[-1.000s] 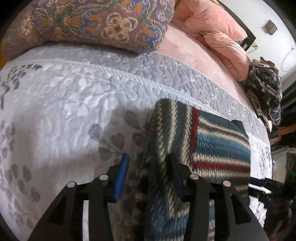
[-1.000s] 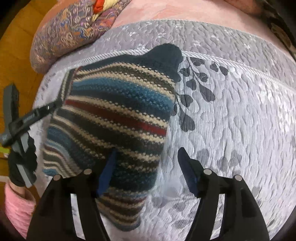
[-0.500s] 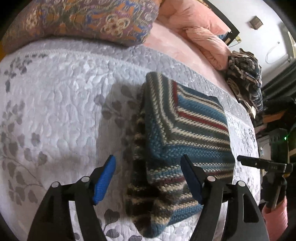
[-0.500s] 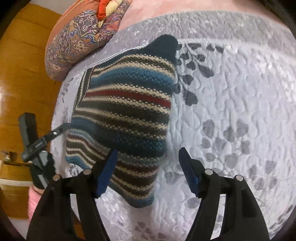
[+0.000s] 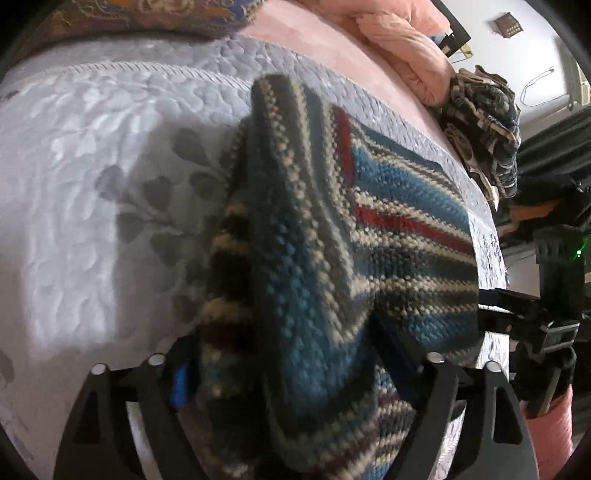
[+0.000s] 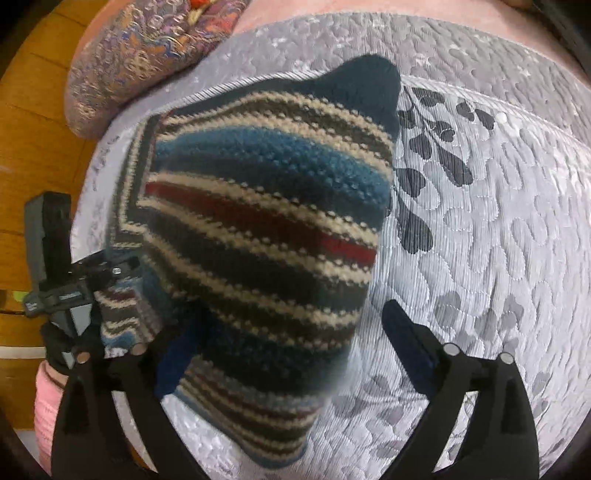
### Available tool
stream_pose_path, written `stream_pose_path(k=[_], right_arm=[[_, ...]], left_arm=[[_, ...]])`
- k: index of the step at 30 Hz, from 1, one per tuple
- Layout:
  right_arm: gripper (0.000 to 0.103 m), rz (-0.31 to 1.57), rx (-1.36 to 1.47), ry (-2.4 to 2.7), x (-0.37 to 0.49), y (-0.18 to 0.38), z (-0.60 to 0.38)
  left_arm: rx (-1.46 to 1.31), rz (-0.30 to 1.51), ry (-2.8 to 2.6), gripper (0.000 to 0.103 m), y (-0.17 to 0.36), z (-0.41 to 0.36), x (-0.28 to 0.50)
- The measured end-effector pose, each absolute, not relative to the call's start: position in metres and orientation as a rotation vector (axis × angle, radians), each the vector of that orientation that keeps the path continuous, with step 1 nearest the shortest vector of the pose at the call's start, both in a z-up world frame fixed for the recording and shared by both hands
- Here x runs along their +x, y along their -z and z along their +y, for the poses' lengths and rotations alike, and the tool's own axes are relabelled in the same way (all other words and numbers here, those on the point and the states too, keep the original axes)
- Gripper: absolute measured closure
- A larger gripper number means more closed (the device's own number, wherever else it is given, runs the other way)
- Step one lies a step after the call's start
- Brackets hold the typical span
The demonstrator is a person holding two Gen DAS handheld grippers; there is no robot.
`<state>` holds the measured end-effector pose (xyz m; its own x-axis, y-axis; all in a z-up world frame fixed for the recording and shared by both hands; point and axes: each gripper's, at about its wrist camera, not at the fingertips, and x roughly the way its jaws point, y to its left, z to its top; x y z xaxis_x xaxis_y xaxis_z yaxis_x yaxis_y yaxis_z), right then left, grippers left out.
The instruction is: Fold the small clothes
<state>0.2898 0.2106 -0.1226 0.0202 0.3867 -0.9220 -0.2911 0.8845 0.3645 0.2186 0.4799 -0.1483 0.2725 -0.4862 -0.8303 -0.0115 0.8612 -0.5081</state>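
The folded striped knit garment (image 5: 369,236) lay on the grey quilted bed cover (image 5: 92,177), its near edge between the wide-apart fingers of the left claw (image 5: 280,373), while the right claw (image 6: 280,350) was also open, with the garment's corner over its left finger.

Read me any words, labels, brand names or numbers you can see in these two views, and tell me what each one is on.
None can be read.
The left hand-held gripper carries a small pale label on its black body, seen from the right wrist view: too blurred to read.
The small dark panel on the wall in the left wrist view: too small to read.
The striped knit garment shows no tag or print.
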Motion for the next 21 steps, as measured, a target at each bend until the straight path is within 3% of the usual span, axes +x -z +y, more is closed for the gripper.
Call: stream_pose_path(k=[7,8,11,14,21], right_arm=[[0.004,1.497,0.083,-0.529,0.297,0.138,0.226],[0.006,1.499,0.091,-0.535,0.297,0.139,0.226],[0.029,1.492,0.126,-0.584,0.297,0.134,0.226],[0.039,1.463,0.092,-0.593,0.292,0.124,0.229],[0.048,1.444,0.124,-0.636,0.284,0.113,0.215]], left_arm=[[-0.467,1.25,0.398,0.014,0.154,0.482,0.22],[-0.461,1.242,0.404,0.018,0.153,0.482,0.219],[-0.445,1.227,0.415,0.033,0.151,0.485,0.215],[-0.443,1.222,0.409,0.046,0.147,0.486,0.213],[-0.442,1.187,0.392,0.057,0.138,0.48,0.206]])
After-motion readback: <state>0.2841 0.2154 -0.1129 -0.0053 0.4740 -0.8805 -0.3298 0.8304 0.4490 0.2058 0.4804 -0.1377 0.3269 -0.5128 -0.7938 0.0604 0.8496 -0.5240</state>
